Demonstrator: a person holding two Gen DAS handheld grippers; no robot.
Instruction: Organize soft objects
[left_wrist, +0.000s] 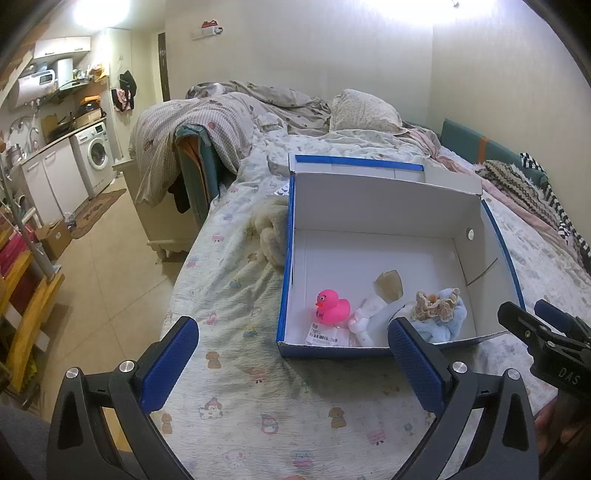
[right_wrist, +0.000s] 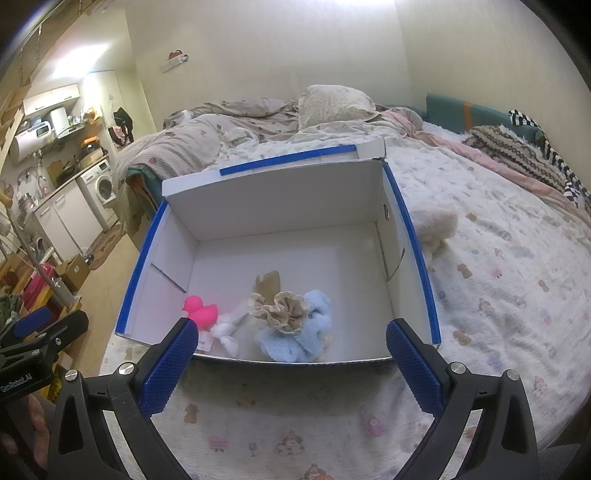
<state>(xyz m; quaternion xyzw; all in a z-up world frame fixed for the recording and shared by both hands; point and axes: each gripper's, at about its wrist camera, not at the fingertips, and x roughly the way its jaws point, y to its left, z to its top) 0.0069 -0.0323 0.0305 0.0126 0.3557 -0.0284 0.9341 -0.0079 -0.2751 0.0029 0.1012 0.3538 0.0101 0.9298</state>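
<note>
1. Left wrist view: the left gripper (left_wrist: 291, 363) hovers over the bed (left_wrist: 236, 332), jaws wide apart and empty. Ahead sits the shoe box (left_wrist: 369, 206), flap up so its mouth is open for dropping things in. Inside, near the front wall: pink rubber duck (left_wrist: 331, 307), white plush (left_wrist: 364, 320), blue scrunchie (left_wrist: 443, 317).

2. Right wrist view: the right gripper (right_wrist: 291, 363), jaws apart, holding nothing. A cream fluffy item (right_wrist: 436, 225) lies outside, just beside the box wall, likely next in.
</note>
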